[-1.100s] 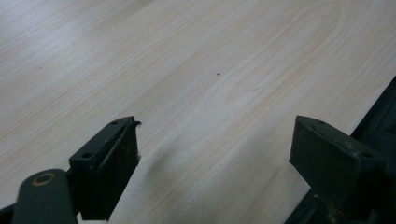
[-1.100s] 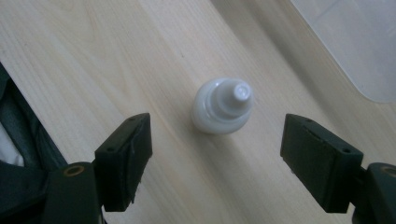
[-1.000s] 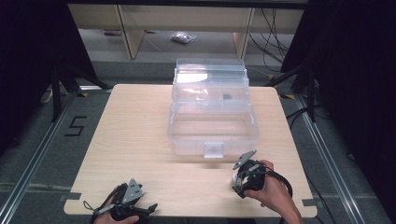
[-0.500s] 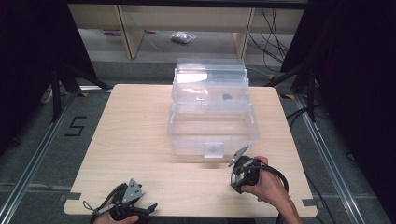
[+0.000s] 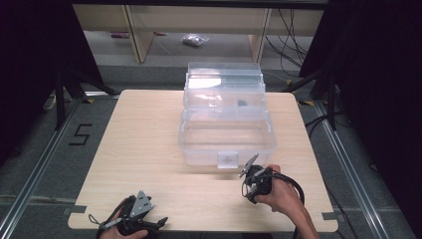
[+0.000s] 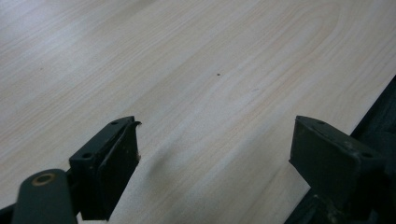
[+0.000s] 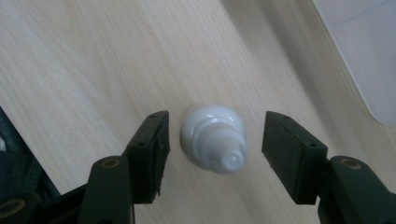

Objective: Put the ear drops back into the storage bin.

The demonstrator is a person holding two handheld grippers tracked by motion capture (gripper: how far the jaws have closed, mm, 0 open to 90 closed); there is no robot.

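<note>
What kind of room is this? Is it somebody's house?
Probably not a house; it looks like a lab or workshop set up for recording. A bare wooden table stands between dark curtains, cables trail on the floor, a taped number 5 marks the spot, and a clear plastic box sits ready.

The high view hangs above the near edge of the pale wooden table (image 5: 149, 144) and looks forward and down, far enough back to take in the whole top and the floor beyond. The left gripper view sits low over bare wood (image 6: 196, 70) near a table edge, looking along its own black jaws. The right gripper view looks steeply down from close above. All three share that wooden top (image 7: 93, 56).
</note>
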